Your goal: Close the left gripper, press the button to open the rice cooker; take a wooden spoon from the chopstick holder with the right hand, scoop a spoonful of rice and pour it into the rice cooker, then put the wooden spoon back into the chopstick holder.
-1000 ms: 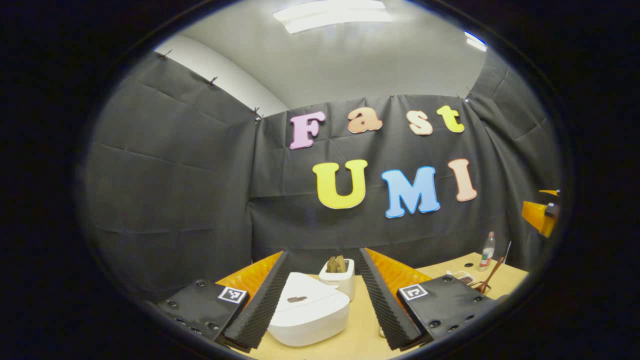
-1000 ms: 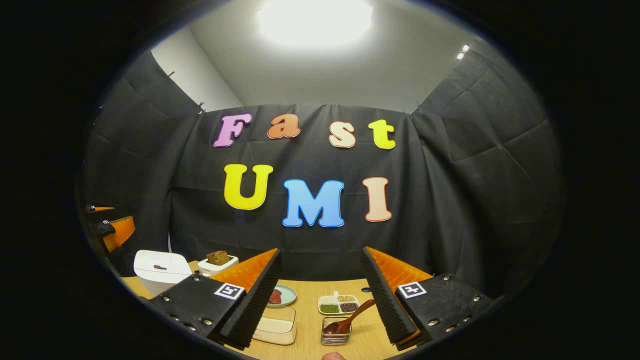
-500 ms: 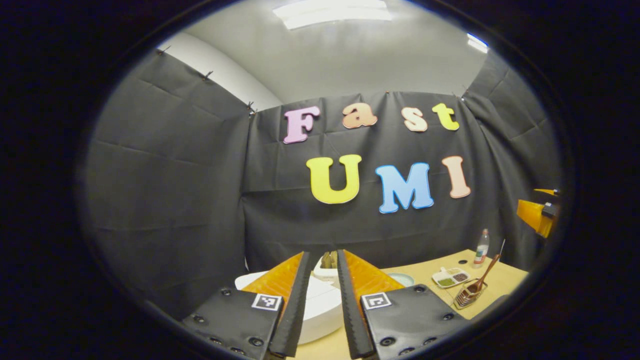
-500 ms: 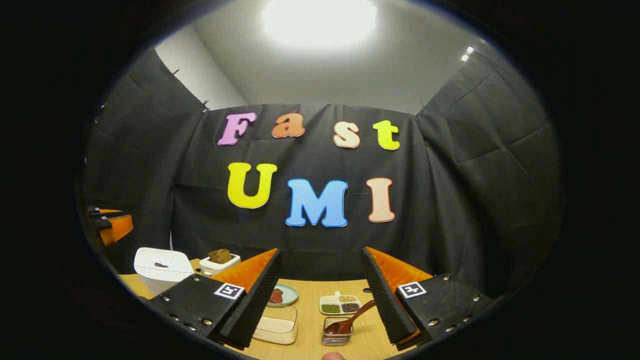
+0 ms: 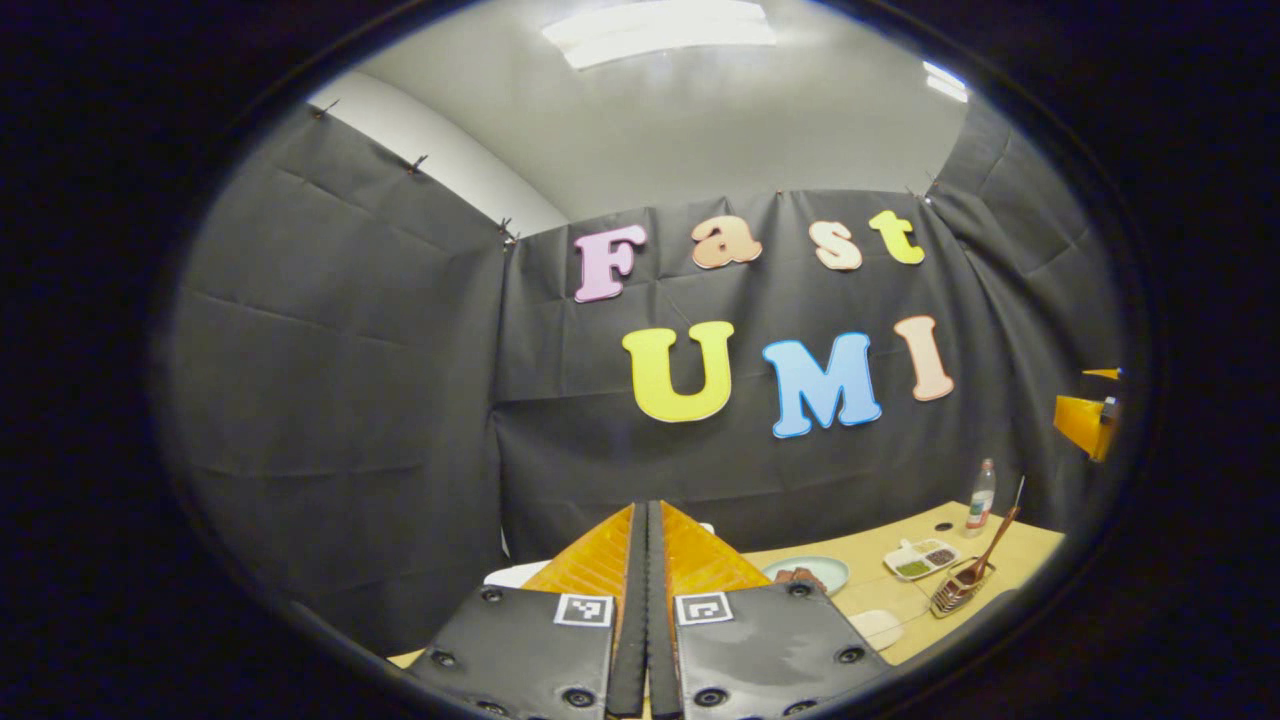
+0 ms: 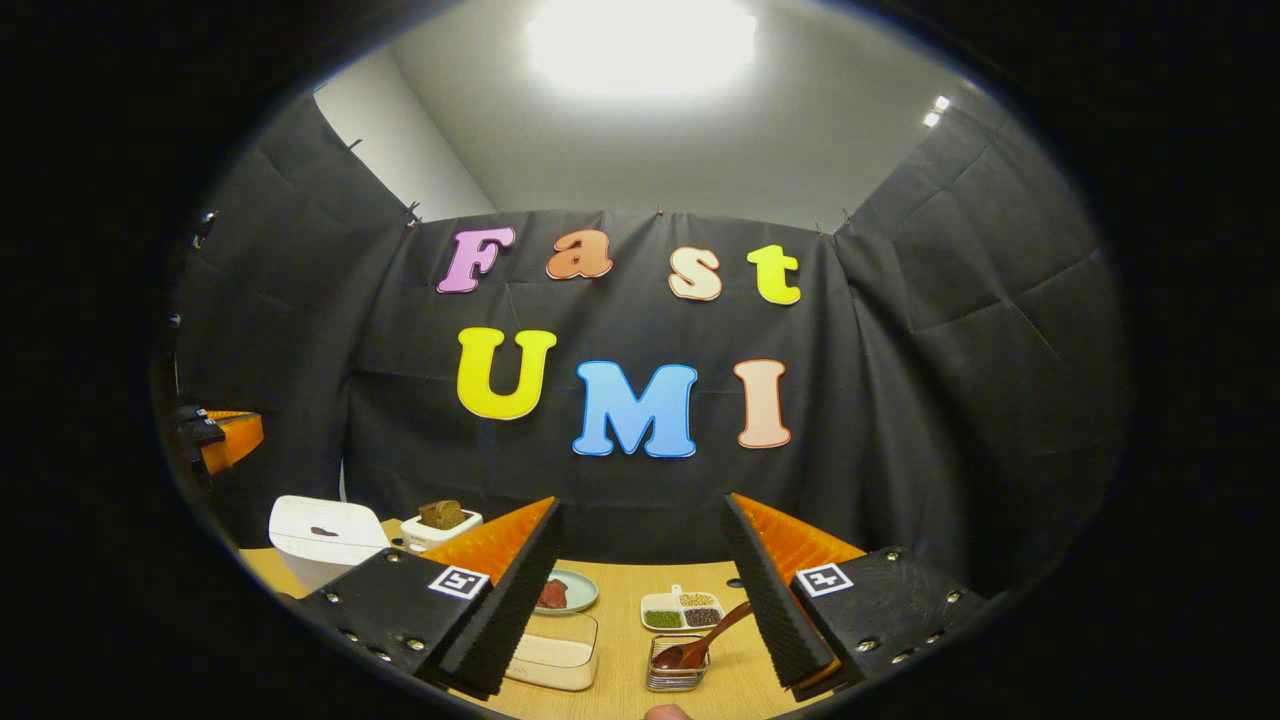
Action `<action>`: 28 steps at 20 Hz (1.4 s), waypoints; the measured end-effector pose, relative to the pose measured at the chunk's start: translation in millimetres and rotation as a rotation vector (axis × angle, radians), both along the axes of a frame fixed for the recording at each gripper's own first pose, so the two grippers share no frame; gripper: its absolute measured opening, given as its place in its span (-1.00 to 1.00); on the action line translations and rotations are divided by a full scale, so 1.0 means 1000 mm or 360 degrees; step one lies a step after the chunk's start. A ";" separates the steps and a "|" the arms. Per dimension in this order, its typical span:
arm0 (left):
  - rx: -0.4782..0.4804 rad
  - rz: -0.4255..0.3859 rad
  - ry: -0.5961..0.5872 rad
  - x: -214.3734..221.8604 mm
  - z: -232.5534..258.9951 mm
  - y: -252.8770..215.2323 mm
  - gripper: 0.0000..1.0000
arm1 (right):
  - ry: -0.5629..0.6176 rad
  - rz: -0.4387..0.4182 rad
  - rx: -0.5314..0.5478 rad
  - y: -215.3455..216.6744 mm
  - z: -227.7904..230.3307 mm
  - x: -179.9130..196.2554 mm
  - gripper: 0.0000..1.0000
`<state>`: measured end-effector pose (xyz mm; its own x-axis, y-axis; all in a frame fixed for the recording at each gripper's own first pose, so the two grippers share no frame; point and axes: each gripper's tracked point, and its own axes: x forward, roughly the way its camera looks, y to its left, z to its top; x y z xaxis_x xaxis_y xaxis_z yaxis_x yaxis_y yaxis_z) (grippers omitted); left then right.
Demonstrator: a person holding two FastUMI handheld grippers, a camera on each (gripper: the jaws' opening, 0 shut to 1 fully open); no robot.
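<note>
In the left gripper view my left gripper is shut, its fingers pressed flat together with nothing between them. They hide most of the white rice cooker, which is just behind them. The cooker, lid down, also stands at the left of the right gripper view. A wooden spoon leans in the wire chopstick holder, low between the open fingers of my right gripper. A clear box of rice lies beside the holder. The spoon and holder also appear far right.
On the wooden table stand a white toaster with bread, a small plate with brown food and a divided dish of beans. A bottle stands at the back right. Black cloth walls close the booth.
My left gripper has gone from wide open to fully shut and now covers the rice cooker. The right gripper has stayed open, almost still.
</note>
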<state>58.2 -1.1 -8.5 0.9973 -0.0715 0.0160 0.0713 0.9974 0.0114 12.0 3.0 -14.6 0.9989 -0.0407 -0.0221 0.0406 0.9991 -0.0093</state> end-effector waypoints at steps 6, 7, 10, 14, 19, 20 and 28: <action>-0.0056 -0.0112 0.0081 0.035 -0.028 0.001 -0.77 | 0.0018 -0.0057 -0.0008 0.003 0.003 -0.004 0.91; -0.0063 -0.0112 0.0090 0.043 -0.032 0.005 -0.82 | 0.0015 -0.0066 -0.0022 0.003 0.004 -0.005 0.91; -0.0070 -0.0101 0.0131 0.062 -0.053 0.014 -0.82 | 0.0014 -0.0097 -0.0071 0.005 0.007 -0.006 0.92; -0.0059 -0.0076 0.0212 0.087 -0.087 0.024 -0.82 | 0.0027 -0.0148 -0.0102 0.005 0.007 -0.009 0.92; -0.0061 -0.0045 0.0356 0.112 -0.141 0.034 -0.77 | 0.0058 -0.0241 -0.0113 -0.003 0.003 -0.014 0.92; -0.0064 -0.0034 0.0381 0.116 -0.149 0.036 -0.82 | 0.0063 -0.0260 -0.0125 -0.005 0.003 -0.015 0.92; -0.0103 0.0041 0.0601 0.132 -0.220 0.045 -0.78 | 0.0139 -0.0360 -0.0144 -0.022 -0.006 -0.015 0.92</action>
